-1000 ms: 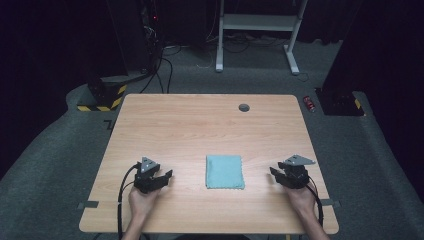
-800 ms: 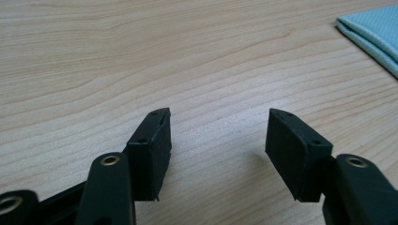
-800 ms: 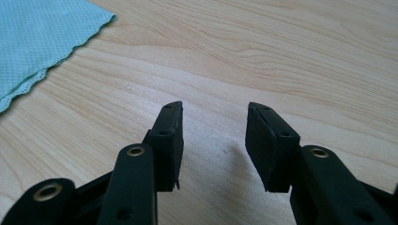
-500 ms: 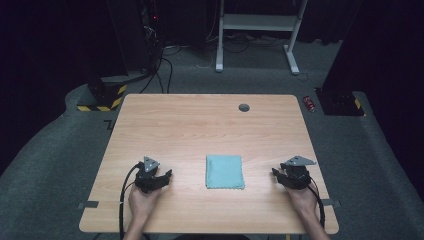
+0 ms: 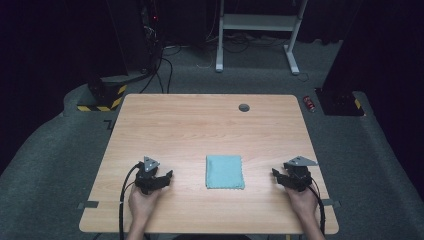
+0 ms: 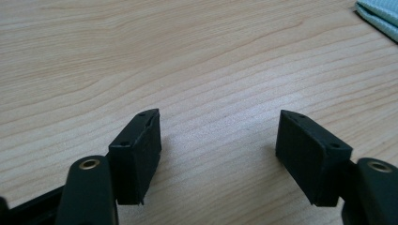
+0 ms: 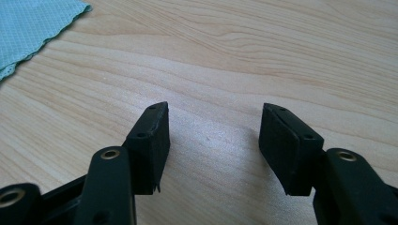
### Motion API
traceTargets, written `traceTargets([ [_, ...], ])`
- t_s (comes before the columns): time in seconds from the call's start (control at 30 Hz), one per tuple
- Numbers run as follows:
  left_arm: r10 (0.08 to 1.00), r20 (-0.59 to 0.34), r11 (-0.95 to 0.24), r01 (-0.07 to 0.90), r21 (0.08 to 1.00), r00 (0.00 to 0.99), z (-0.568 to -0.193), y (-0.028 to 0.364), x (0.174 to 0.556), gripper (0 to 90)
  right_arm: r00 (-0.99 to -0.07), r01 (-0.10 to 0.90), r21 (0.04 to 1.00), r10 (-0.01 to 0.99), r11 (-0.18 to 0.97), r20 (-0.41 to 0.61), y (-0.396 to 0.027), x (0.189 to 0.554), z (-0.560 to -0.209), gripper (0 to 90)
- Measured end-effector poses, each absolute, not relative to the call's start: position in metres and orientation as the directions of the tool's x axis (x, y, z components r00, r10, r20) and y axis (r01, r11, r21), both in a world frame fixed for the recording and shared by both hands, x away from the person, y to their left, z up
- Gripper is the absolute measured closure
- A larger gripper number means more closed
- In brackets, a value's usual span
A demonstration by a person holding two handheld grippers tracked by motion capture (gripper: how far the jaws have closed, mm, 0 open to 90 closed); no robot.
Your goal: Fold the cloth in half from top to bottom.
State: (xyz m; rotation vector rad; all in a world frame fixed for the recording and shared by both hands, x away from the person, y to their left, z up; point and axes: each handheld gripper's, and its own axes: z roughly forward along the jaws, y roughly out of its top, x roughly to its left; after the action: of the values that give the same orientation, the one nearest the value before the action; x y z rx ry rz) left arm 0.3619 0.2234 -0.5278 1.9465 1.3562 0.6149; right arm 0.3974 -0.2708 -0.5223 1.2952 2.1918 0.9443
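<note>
On the light wooden table (image 5: 200, 125), a folded square teal cloth (image 5: 225, 171) lies midway between both grippers. The left gripper (image 5: 159, 179) and right gripper (image 5: 281, 177) flank it, neither clearly nearer, jaws apart and empty.

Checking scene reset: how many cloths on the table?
1. A folded teal cloth lies flat on the table, near its front edge, between the left gripper and right gripper. Nothing seems hidden.

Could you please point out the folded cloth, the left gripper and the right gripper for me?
folded cloth (image 5: 225, 171), high view, middle of its top face.
left gripper (image 5: 165, 176), high view, between its open jaws.
right gripper (image 5: 276, 174), high view, between its open jaws.
</note>
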Motion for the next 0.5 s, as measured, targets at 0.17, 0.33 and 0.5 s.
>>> traceTargets([
  [0.17,0.945,-0.004,-0.212,0.624,0.752,0.326,-0.5280,0.2224,0.3603,29.6,-0.465,0.597,0.732,0.885,0.328,-0.018,-0.2709,0.3976,-0.5223,40.2],
  [0.33,0.945,-0.004,-0.213,0.624,0.752,0.328,-0.5281,0.2222,0.3603,28.9,-0.454,0.602,0.732,0.891,0.321,-0.017,-0.2704,0.3972,-0.5224,39.5],
  [0.5,0.945,-0.005,-0.213,0.624,0.752,0.328,-0.5281,0.2223,0.3603,28.9,-0.454,0.602,0.731,0.891,0.320,-0.017,-0.2704,0.3972,-0.5224,39.4],
])
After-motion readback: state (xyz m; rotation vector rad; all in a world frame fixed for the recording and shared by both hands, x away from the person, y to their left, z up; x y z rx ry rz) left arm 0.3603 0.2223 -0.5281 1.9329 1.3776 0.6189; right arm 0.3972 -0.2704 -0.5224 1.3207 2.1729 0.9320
